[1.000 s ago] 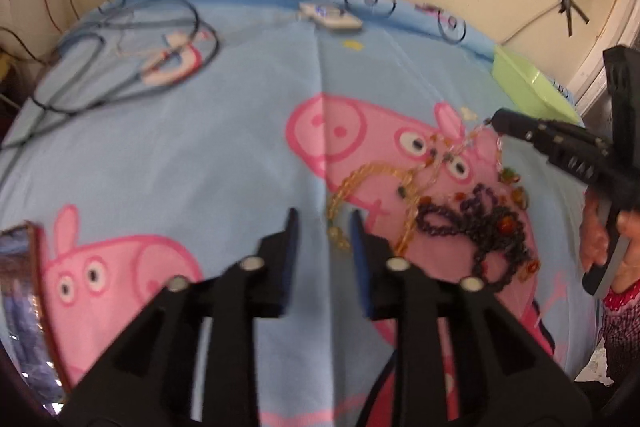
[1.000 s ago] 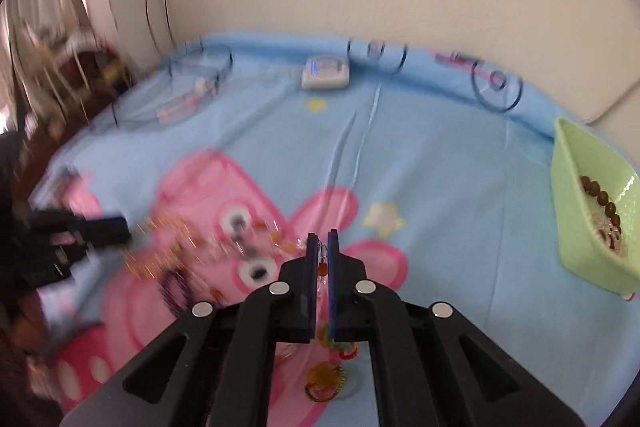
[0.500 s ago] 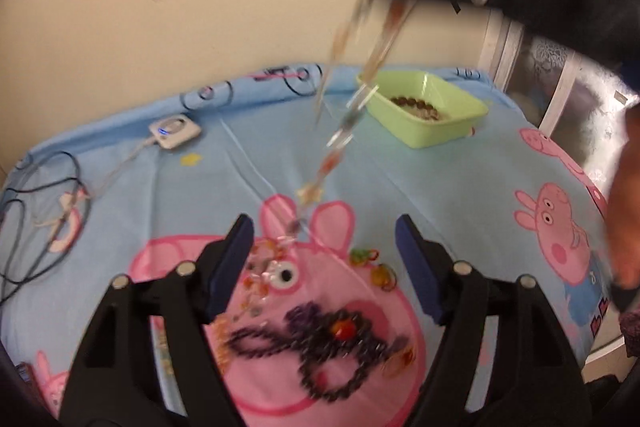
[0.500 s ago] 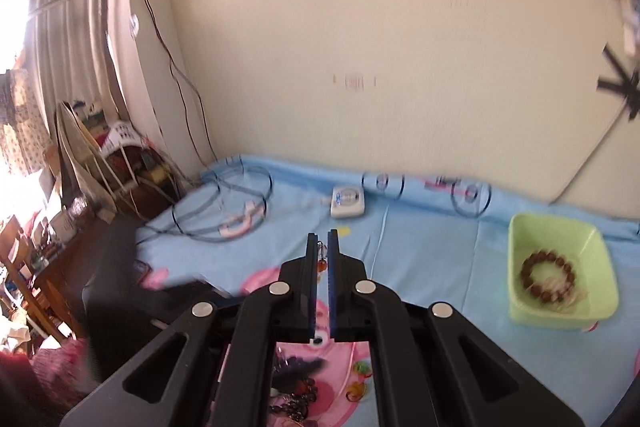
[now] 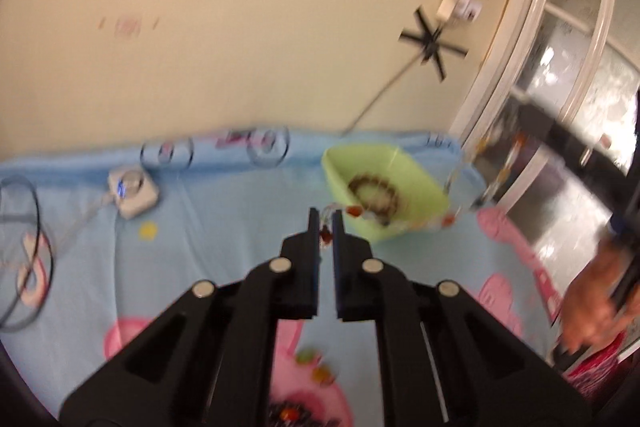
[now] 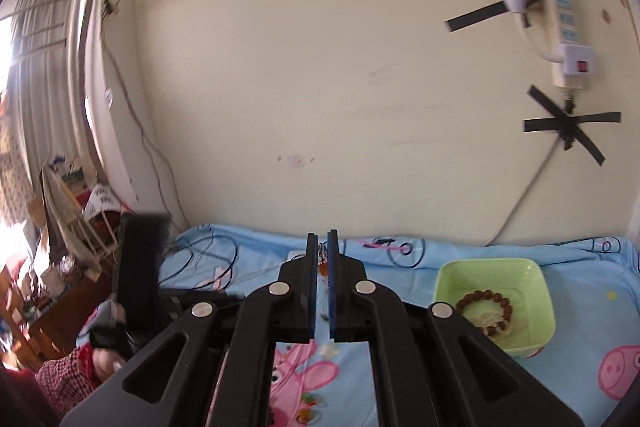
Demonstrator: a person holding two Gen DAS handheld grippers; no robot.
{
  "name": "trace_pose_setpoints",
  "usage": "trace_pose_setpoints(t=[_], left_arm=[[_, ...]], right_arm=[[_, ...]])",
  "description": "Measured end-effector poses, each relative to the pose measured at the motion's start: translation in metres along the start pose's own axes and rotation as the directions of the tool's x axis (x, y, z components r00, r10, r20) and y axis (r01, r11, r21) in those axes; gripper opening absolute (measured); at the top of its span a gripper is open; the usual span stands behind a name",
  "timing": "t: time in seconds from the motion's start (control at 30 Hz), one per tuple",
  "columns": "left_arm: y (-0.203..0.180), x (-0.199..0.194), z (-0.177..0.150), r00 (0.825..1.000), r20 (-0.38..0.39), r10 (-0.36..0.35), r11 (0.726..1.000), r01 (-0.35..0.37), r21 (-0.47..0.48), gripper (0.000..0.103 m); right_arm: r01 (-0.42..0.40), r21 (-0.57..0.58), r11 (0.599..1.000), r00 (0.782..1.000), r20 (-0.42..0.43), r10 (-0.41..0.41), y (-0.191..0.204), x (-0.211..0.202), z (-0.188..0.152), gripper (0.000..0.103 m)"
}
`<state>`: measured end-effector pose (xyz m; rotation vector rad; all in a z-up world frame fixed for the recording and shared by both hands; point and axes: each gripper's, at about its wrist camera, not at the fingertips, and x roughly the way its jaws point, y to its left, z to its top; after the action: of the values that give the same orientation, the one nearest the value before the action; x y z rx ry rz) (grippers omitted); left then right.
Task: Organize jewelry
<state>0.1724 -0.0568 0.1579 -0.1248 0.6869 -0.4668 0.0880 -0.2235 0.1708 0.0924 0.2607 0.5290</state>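
Hanging between the two tools, a thin strand of clear and orange-red beads (image 5: 404, 223) drooped in a shallow arc above the light-blue cartoon-pig bedsheet (image 5: 224, 227). The left black two-finger gripper (image 5: 327, 223) had its jaws drawn in to a narrow slit, with red beads of that strand caught between the tips. The right black two-finger gripper (image 6: 322, 247) was likewise nearly closed, and an orange bead with a bit of chain sat pinched in its gap. In the left wrist view the strand ran blurred from the left tool's tips, past the front of the pale green plastic tray (image 5: 424, 183), then up toward the dark bar of the other tool at the right edge; motion blur hid exactly where it ended.

That tray stood on the sheet near the cream wall, and a brown wooden-bead bracelet (image 6: 486, 311) lay inside it. Below the left tool, a heap of dark beads (image 5: 292, 415) and a few small coloured pieces (image 5: 316, 367) rested on the pink pig print, well apart from the tray. A small white square device with a blue light (image 5: 132, 191) sat farther left beside looping dark cables (image 5: 38, 211). A white power strip (image 6: 568, 39) was taped to the wall with black crosses.
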Motion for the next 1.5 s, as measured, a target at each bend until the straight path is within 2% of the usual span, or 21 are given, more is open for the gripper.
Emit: trace_pose_setpoints(t=[0.13, 0.33, 0.47, 0.63, 0.8, 0.87, 0.97, 1.0, 1.1, 1.27, 1.3, 1.33, 1.4, 1.43, 1.5], left_arm=[[-0.023, 0.005, 0.046, 0.999, 0.03, -0.033, 0.999, 0.032, 0.024, 0.005], [-0.065, 0.02, 0.104, 0.993, 0.065, -0.097, 0.994, 0.093, 0.056, 0.005], [-0.086, 0.044, 0.117, 0.992, 0.056, -0.114, 0.991, 0.109, 0.08, 0.005], [-0.094, 0.1, 0.102, 0.994, -0.021, -0.108, 0.99, 0.11, 0.09, 0.005], [-0.078, 0.161, 0.066, 0.991, -0.131, -0.042, 0.998, 0.048, 0.051, 0.005], [-0.07, 0.186, 0.049, 0.979, -0.205, 0.01, 0.999, 0.0, 0.047, 0.006], [-0.058, 0.208, 0.029, 0.947, -0.316, 0.055, 0.998, -0.041, 0.051, 0.006], [-0.056, 0.206, 0.028, 0.946, -0.318, 0.057, 0.997, -0.041, 0.058, 0.006], [-0.056, 0.182, 0.033, 0.96, -0.273, 0.067, 0.995, -0.043, 0.094, 0.006], [-0.031, 0.091, 0.036, 0.988, -0.152, 0.026, 0.996, -0.014, 0.084, 0.006], [-0.024, 0.074, 0.03, 0.991, -0.129, 0.027, 0.997, -0.017, 0.078, 0.011], [-0.012, 0.052, 0.018, 0.994, -0.103, 0.039, 0.997, -0.033, 0.066, 0.022], [0.007, 0.026, -0.006, 0.994, -0.08, 0.077, 0.997, -0.074, 0.038, 0.03], [0.021, 0.013, -0.026, 0.991, -0.083, 0.102, 0.995, -0.101, 0.017, 0.03], [0.042, -0.001, -0.055, 0.984, -0.106, 0.142, 0.989, -0.144, -0.015, 0.03]], right_arm=[[0.015, 0.041, 0.999, 0.999, 0.035, -0.016, -0.027, -0.008, 0.015, 0.0], [0.081, 0.056, 0.995, 0.992, 0.09, -0.086, -0.061, -0.022, 0.04, 0.0], [0.128, 0.082, 0.988, 0.985, 0.106, -0.136, -0.089, -0.023, 0.047, 0.0], [0.156, 0.144, 0.977, 0.984, 0.058, -0.166, -0.128, -0.006, 0.024, 0.0], [0.158, 0.255, 0.954, 0.985, -0.105, -0.135, -0.17, 0.047, -0.034, 0.0], [0.16, 0.321, 0.934, 0.977, -0.189, -0.102, -0.187, 0.072, -0.061, 0.0], [0.207, 0.378, 0.903, 0.948, -0.304, -0.09, -0.203, 0.097, -0.09, 0.0], [0.217, 0.381, 0.899, 0.944, -0.316, -0.094, -0.203, 0.099, -0.093, 0.0], [0.199, 0.362, 0.911, 0.954, -0.285, -0.095, -0.194, 0.089, -0.086, 0.0], [0.132, 0.34, 0.931, 0.978, -0.199, -0.066, -0.162, 0.053, -0.074, 0.0], [0.107, 0.341, 0.934, 0.983, -0.179, -0.047, -0.154, 0.044, -0.077, 0.0], [0.086, 0.343, 0.935, 0.985, -0.171, -0.027, -0.146, 0.039, -0.081, 0.0], [0.034, 0.354, 0.935, 0.981, -0.191, 0.037, -0.126, 0.034, -0.099, 0.0], [0.012, 0.362, 0.932, 0.975, -0.211, 0.069, -0.116, 0.034, -0.111, 0.0], [-0.036, 0.371, 0.928, 0.949, -0.278, 0.148, -0.091, 0.038, -0.138, 0.002]])
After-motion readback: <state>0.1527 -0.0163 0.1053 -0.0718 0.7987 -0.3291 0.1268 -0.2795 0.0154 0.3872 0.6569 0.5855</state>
